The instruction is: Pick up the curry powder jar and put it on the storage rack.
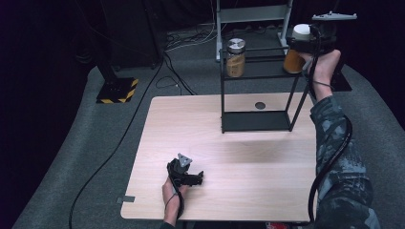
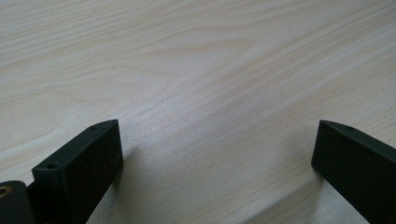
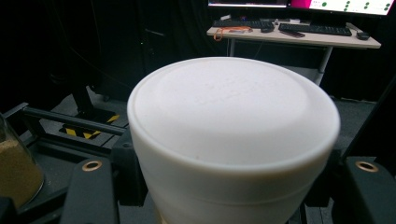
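Note:
A jar with a white lid [image 1: 298,52] and orange contents is up at the right end of a black wire rack's [image 1: 255,121] top level. My right gripper [image 1: 302,46] is shut on it. In the right gripper view the white lid [image 3: 233,116] bulges between the two black jaws of my right gripper [image 3: 229,177]. A second jar with a silver lid [image 1: 234,58] stands on the rack's top level at the left; its glass side [image 3: 14,172] sits at the left edge. My left gripper [image 1: 193,177] rests on the wooden table [image 1: 239,162] near the front, open [image 2: 215,140], nothing between its jaws.
The rack stands at the table's far edge, next to a small round hole [image 1: 260,105] in the tabletop. A yellow-and-black striped stand foot [image 1: 117,89] and cables lie on the carpet at the back left. A desk with keyboards [image 3: 289,32] stands farther off.

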The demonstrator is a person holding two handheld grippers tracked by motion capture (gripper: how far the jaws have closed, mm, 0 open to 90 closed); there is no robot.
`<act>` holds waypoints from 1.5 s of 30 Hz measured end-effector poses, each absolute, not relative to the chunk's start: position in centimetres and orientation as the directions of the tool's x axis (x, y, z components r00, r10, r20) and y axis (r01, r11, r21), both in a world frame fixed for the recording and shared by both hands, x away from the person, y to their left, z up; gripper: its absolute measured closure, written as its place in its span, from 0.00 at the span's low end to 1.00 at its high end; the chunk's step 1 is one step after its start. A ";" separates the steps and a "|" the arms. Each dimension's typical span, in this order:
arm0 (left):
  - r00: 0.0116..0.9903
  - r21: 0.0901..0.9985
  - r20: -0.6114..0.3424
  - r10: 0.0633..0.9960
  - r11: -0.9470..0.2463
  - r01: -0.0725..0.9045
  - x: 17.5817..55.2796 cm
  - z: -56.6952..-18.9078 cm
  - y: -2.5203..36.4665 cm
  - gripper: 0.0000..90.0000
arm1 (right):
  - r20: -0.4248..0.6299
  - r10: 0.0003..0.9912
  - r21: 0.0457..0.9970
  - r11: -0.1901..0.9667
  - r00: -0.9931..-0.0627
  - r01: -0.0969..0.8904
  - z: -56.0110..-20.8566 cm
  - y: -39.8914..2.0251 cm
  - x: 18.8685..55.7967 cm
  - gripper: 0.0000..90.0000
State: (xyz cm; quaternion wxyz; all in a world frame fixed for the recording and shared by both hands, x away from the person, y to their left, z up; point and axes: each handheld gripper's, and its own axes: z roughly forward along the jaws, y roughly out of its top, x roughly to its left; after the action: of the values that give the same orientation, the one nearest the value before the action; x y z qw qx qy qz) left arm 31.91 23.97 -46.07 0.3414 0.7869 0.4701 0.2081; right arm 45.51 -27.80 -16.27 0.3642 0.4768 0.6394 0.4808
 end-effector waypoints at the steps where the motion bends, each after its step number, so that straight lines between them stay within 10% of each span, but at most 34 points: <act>1: 0.472 0.733 0.007 0.882 -0.325 0.598 31.9 -46.1 24.0 0.01 | -0.008 0.960 0.962 0.084 -0.280 0.260 -16.3 -27.8 45.5 0.37; 25: 0.472 0.733 0.007 0.882 -0.325 0.598 31.9 -46.1 24.0 0.01 | -0.021 0.956 0.951 0.110 -0.292 0.290 -15.4 -27.9 45.7 0.36; 30: 0.472 0.733 0.007 0.882 -0.325 0.597 31.9 -46.1 24.0 0.01 | -0.044 0.953 0.920 0.156 -0.300 0.360 -14.8 -27.2 46.2 0.01; 45: 0.471 0.733 0.008 0.882 -0.325 0.598 31.9 -46.1 23.9 0.01 | -0.041 0.940 0.920 0.168 -0.338 0.354 -17.8 -28.8 39.9 0.00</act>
State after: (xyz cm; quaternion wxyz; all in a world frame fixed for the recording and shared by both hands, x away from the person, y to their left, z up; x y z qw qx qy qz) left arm 31.89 23.93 -46.06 0.3409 0.7869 0.4702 0.2088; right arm 39.90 -28.82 -17.76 0.3318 0.4700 0.6882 0.4420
